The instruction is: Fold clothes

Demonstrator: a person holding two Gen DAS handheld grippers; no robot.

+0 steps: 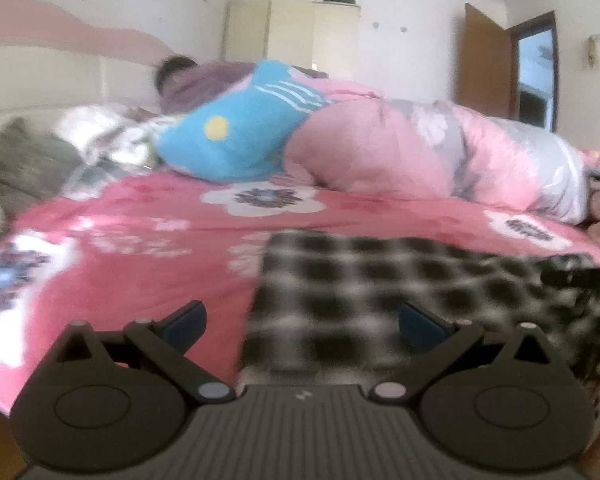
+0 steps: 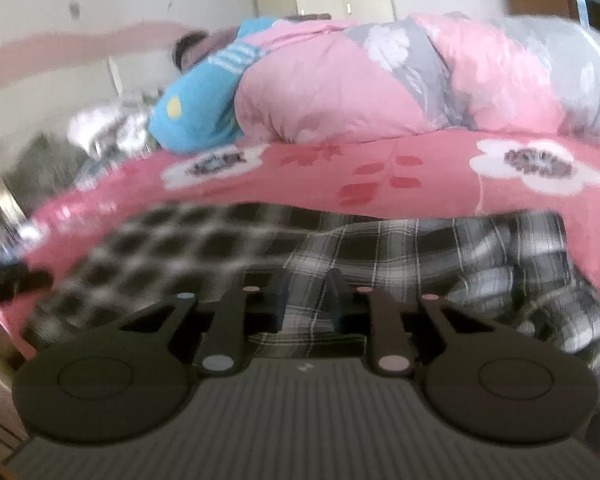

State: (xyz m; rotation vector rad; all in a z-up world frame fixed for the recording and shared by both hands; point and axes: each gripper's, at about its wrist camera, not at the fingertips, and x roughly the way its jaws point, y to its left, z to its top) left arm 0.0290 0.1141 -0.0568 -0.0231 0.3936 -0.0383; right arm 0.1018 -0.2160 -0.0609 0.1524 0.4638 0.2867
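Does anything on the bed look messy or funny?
Yes. The checked garment on the pink flowered bedspread lies rumpled, not flat or folded. Behind it, the pink and grey quilt sits in a heap.

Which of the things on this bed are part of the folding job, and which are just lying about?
In the job:
plaid garment
left gripper, open above it
right gripper, jaws narrowed around a fold of the plaid

Lying about:
pink quilt
blue pillow
pink flowered sheet
person lying at the far side
wardrobe
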